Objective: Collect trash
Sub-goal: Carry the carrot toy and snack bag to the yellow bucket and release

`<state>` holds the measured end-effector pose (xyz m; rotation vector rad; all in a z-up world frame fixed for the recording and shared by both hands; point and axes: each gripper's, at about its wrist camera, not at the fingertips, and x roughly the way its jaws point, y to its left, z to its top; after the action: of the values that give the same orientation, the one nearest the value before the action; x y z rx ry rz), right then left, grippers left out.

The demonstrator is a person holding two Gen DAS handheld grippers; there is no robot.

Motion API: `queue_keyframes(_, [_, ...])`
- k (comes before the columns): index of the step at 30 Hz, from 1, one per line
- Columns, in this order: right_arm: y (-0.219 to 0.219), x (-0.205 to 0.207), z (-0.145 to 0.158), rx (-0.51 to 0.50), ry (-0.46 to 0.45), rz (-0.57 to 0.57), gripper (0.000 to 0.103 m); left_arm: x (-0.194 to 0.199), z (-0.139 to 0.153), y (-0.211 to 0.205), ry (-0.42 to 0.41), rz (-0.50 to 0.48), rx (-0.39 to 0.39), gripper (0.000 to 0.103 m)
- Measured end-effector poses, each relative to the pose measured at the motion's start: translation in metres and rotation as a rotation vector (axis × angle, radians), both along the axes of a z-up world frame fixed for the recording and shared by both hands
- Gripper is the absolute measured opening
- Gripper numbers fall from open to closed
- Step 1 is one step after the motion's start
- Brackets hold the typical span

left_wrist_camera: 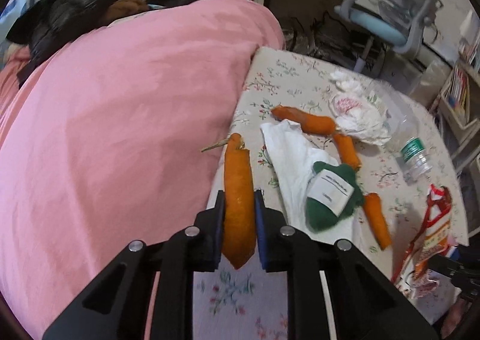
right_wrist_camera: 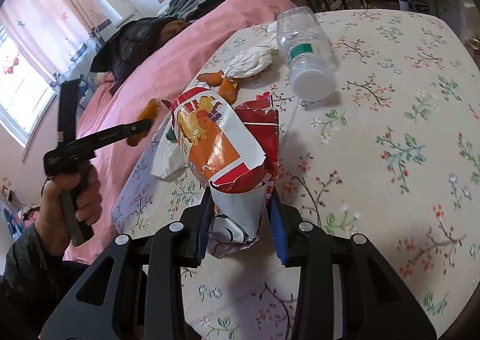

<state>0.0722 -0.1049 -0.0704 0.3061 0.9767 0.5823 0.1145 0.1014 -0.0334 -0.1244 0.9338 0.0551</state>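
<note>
Left gripper (left_wrist_camera: pixel 239 220) is clamped on a long orange peel strip (left_wrist_camera: pixel 238 196); its blue pads press both sides of the strip, which is lifted off the table w/ its thin stem tip pointing away, over the edge of a pink bedspread (left_wrist_camera: pixel 120 130). Right gripper (right_wrist_camera: pixel 240 220) grips the lower end of a torn red-and-orange snack wrapper (right_wrist_camera: pixel 216 145), crumpled foil squeezed between its pads, wrapper standing up from the jaws.

Both tools work over a table w/ a floral cloth (right_wrist_camera: pixel 375 160). Trash on it, from the left wrist view: three more orange peel pieces (left_wrist_camera: pixel 306 119), one touching a crumpled white tissue (left_wrist_camera: pixel 360 118), one just beside a green sock w/ a white label (left_wrist_camera: pixel 330 196). The sock lies on a flat white cloth (left_wrist_camera: pixel 288 160). A clear plastic bottle w/ green label (left_wrist_camera: pixel 415 157) lies on its side near the far-right table edge, apart from the peels. In the right wrist view, the same bottle points its base toward the camera.

A person's hand (right_wrist_camera: pixel 72 190) in a dark sleeve holds the left tool's handle, at left in the right wrist view. Background: dark clothes piled on the bed (left_wrist_camera: pixel 75 16), blue-and-grey desk chair (left_wrist_camera: pixel 390 10), bookshelf at far right.
</note>
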Motion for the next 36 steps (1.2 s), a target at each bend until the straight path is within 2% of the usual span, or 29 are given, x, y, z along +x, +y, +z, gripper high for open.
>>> queue_keyframes(5, [-0.012, -0.020, 0.005, 0.030, -0.010, -0.037, 0.034, -0.028, 0.019, 0.000, -0.062, 0.012, -0.065, 0.019])
queue_keyframes(10, [-0.021, -0.039, 0.007, 0.057, -0.011, -0.063, 0.034, -0.062, 0.029, -0.020, -0.106, -0.035, -0.092, 0.019])
queue_keyframes(23, [-0.028, -0.116, 0.020, 0.034, -0.044, -0.066, 0.034, -0.126, 0.009, -0.098, -0.069, -0.248, -0.095, 0.019])
queue_keyframes(27, [-0.024, -0.151, 0.020, -0.031, -0.044, -0.046, 0.034, -0.148, -0.002, -0.121, -0.045, -0.298, -0.109, 0.019])
queue_keyframes(31, [-0.009, -0.191, 0.010, -0.138, -0.011, 0.010, 0.034, -0.165, -0.010, -0.137, -0.022, -0.340, -0.101, 0.019])
queue_keyframes(36, [0.008, -0.228, -0.021, -0.249, 0.095, 0.087, 0.036, -0.182, -0.014, -0.145, -0.006, -0.367, -0.101, 0.019])
